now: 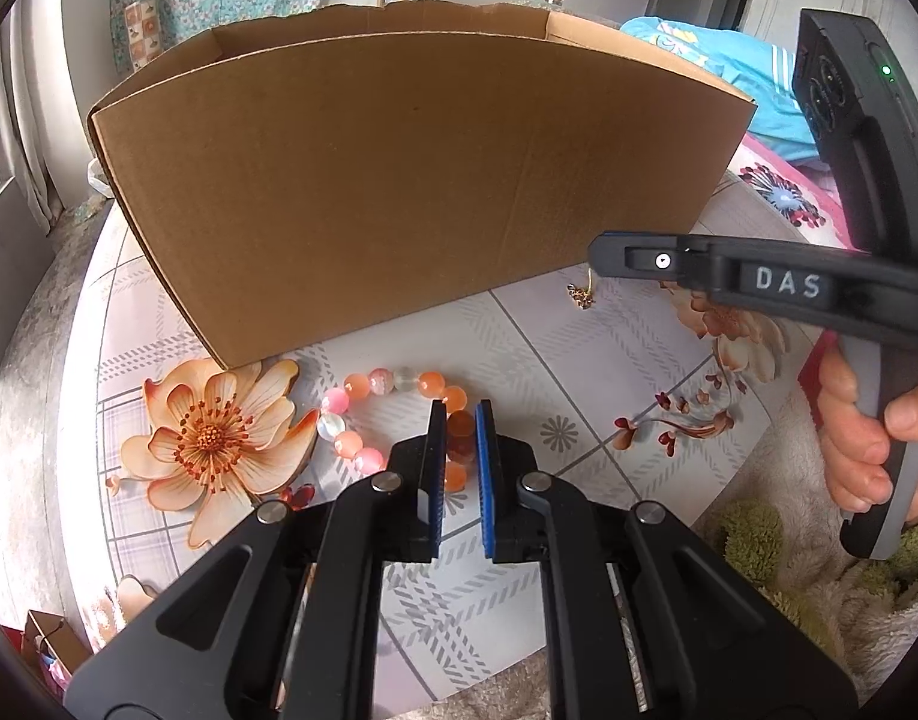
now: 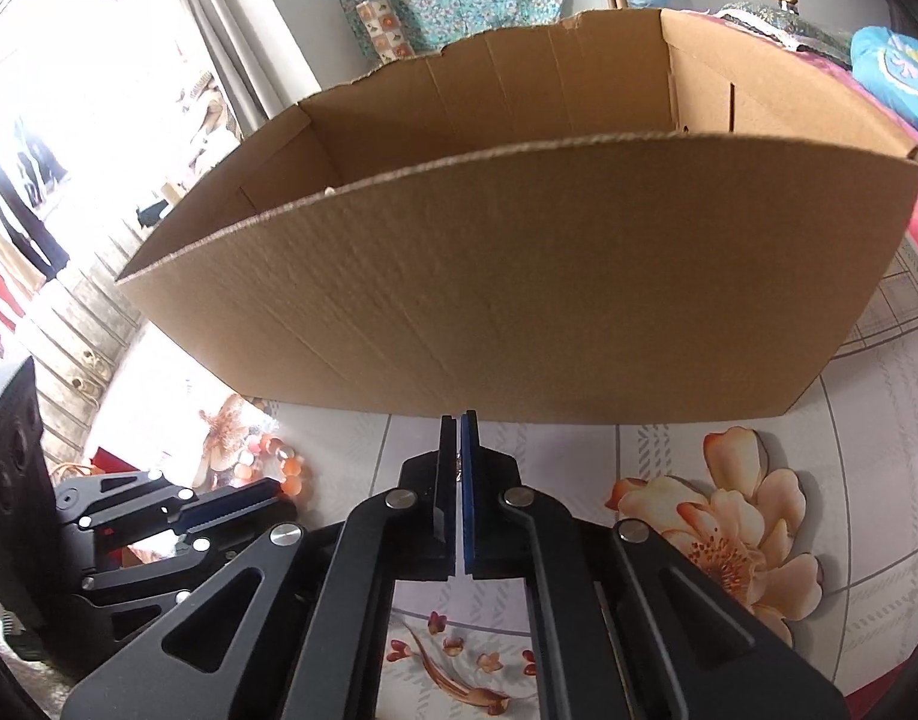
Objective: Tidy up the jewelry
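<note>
Left gripper: while its jaws sit nearly closed on a dark orange bead, the left gripper [image 1: 461,420] holds the bead bracelet [image 1: 393,414] where it lies on the desk.
Bead bracelet: a ring of orange, pink and clear beads, at 6 o'clock from the cardboard box [image 1: 399,180], just beside a printed flower.
Right gripper: the right gripper [image 2: 459,420] has its jaws pressed together on a thin gold chain [image 1: 582,294], of which a bit dangles under the tips.
Gold chain: at 5 o'clock from the box's near wall, close to it.
Desk: the desk [image 1: 579,360] wears a tile-and-flower cloth.
Hand: a hand [image 1: 867,438] grips the right handle.
</note>
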